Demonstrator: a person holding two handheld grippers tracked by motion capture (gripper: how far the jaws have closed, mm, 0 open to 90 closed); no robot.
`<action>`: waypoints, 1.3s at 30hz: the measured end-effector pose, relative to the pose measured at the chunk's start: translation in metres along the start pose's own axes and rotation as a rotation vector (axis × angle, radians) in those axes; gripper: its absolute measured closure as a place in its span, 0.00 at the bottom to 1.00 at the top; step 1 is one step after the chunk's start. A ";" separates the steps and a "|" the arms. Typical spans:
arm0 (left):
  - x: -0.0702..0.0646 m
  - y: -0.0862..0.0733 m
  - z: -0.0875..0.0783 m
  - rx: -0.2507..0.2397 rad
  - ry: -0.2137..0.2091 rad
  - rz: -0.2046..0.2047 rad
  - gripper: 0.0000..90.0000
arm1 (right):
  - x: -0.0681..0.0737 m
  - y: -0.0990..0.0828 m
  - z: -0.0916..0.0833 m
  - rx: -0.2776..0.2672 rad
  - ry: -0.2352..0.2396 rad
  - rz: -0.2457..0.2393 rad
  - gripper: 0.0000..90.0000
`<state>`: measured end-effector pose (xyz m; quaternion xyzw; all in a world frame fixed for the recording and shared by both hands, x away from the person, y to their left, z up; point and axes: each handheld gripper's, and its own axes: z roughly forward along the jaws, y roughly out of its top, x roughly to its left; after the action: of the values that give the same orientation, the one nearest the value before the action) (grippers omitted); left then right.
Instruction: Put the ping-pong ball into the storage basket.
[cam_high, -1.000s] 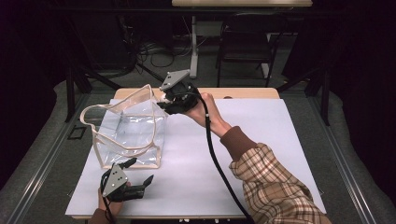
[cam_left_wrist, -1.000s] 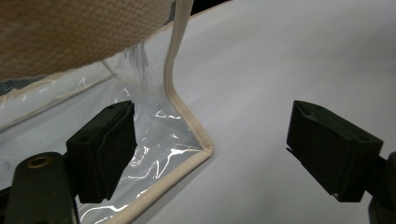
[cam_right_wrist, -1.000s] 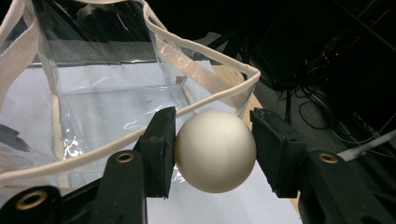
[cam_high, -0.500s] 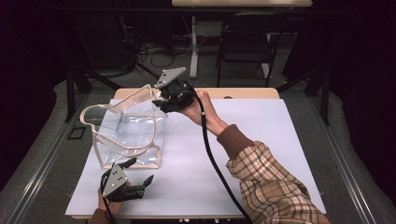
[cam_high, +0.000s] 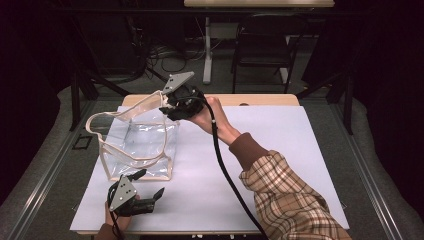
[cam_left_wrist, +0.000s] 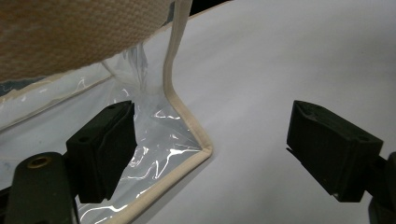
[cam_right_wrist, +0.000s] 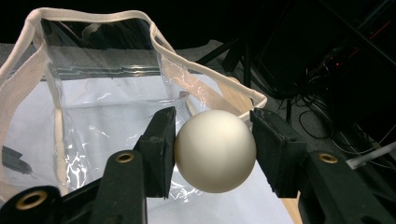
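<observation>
My right hand-held gripper (cam_right_wrist: 212, 140) was pinching a pale, matte ball (cam_right_wrist: 215, 150), one black pad pressed against each side of it. In the high view that same right hand-held gripper (cam_high: 172, 107) sat at the far upper rim of the clear bag (cam_high: 137, 145), with the ball held just at the bag's open mouth (whether it was over the opening or only beside the rim, I could not tell). The bag was see-through plastic with cream fabric edging and a cream strap, standing upright with its mouth open.

My left hand-held gripper (cam_left_wrist: 224, 149) stood spread wide, nothing between its pads. One pad lay just beside the bag's near bottom corner (cam_left_wrist: 187, 149), though I could not tell whether it touched the plastic; the other was well apart over bare surface. From above, the left hand-held gripper (cam_high: 147, 192) rested low near the front edge, just in front of the bag.

The worktop (cam_high: 280, 150) was covered with a white sheet, with a strip of light wood showing at its far edge. My plaid sleeve (cam_high: 290, 200) came in from the lower right, a black cable trailing along it. Beyond the worktop the room was dark: grey floor, a chair (cam_high: 260, 50), and a tangle of cables (cam_high: 165, 55) on the ground.
</observation>
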<state>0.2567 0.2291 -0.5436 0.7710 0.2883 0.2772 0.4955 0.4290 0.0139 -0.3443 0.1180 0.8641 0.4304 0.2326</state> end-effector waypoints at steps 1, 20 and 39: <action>0.000 0.000 0.000 0.001 0.001 -0.002 0.18 | 0.000 0.000 0.001 0.003 0.002 0.001 0.57; 0.000 0.000 0.000 -0.001 0.005 0.000 0.18 | 0.003 0.008 0.010 0.016 0.004 -0.019 0.57; 0.000 0.000 0.000 -0.001 0.004 0.000 0.18 | 0.008 0.018 0.024 0.041 0.026 -0.025 0.57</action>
<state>0.2566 0.2293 -0.5436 0.7702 0.2891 0.2788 0.4955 0.4342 0.0446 -0.3454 0.1063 0.8772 0.4110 0.2242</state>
